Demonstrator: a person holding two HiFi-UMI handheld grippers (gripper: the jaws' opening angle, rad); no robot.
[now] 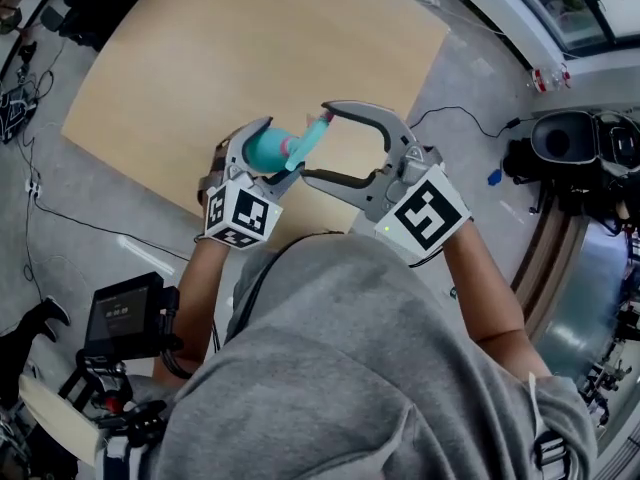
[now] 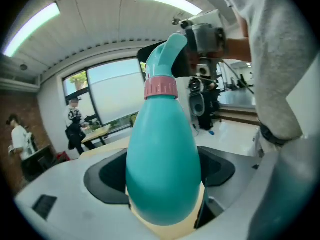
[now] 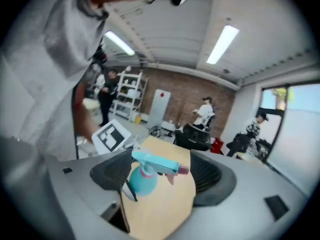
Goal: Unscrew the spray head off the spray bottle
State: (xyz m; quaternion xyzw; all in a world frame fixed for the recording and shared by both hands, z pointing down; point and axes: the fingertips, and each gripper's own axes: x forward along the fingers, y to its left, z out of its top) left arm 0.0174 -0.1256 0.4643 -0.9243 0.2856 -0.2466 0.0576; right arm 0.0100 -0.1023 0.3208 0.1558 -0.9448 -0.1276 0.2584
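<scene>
The wooden surface (image 1: pixel 200 88) lies bare below; both grippers work in the air above its near edge, so nothing rests on it. The teal spray bottle (image 1: pixel 268 148) is held off the surface by the left gripper (image 1: pixel 270 153). Its jaws are closed on the bottle's wide belly (image 2: pixel 162 174), which fills the gap between the pads. That grip looks meant to stop the body turning, and it tilts the neck up and across toward the other gripper.

The right gripper (image 1: pixel 318 143) stands wide open and holds nothing. One jaw arches over the bottle's top and the other reaches under it. In its own view the bottle (image 3: pixel 141 180) sits low between the dark pads with space on both sides. It is set left of centre, closer to the left pad.

The spray head (image 3: pixel 157 163) lies crosswise between those pads, nozzle toward the right pad, and neither pad touches it. The wide opening probably allows for its length. The pink collar (image 2: pixel 161 87) is seated on the neck, so the head is not yet off.
</scene>
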